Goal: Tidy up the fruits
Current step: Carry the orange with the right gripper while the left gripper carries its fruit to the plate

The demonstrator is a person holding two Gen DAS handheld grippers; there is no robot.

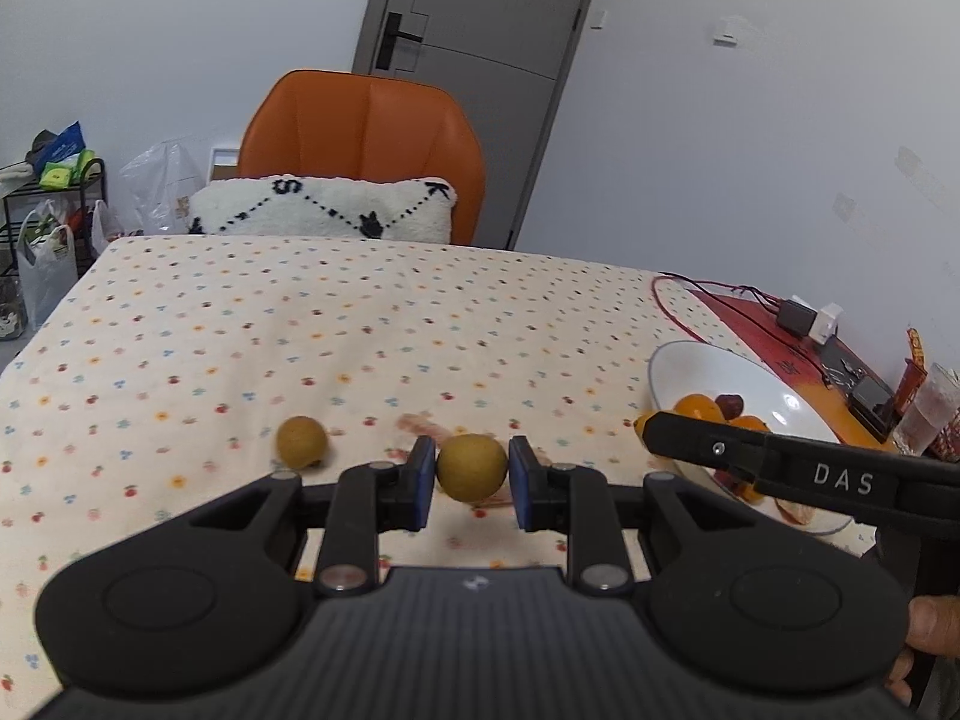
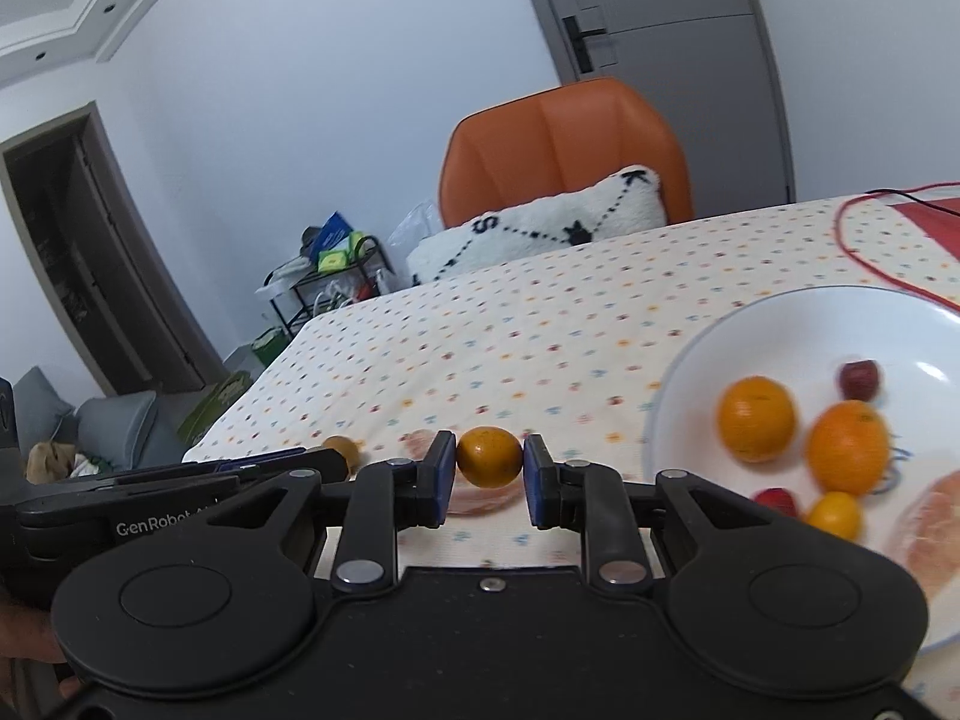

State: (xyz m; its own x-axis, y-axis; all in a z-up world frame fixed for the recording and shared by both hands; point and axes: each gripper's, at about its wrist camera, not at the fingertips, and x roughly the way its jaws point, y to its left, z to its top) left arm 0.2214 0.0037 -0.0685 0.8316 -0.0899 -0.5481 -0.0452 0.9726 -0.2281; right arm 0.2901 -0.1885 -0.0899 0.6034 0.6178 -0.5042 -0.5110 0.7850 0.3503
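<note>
My left gripper (image 1: 471, 471) is shut on a brown-yellow longan (image 1: 471, 467), held just above the dotted tablecloth. A second longan (image 1: 302, 441) lies on the cloth to its left. My right gripper (image 2: 488, 461) is shut on a small orange kumquat (image 2: 489, 456), held left of the white plate (image 2: 708, 348). The plate holds two oranges (image 2: 756, 418), a kumquat (image 2: 834, 515), red dates (image 2: 859, 380) and a pale pink fruit piece (image 2: 924, 534). The right gripper's body crosses the plate in the left wrist view (image 1: 780, 462).
A pink fruit piece (image 2: 480, 495) lies on the cloth under the right gripper. An orange chair (image 1: 366, 144) with a white cushion (image 1: 324, 210) stands behind the table. Red cable, electronics and a glass (image 1: 927, 414) sit at the far right edge.
</note>
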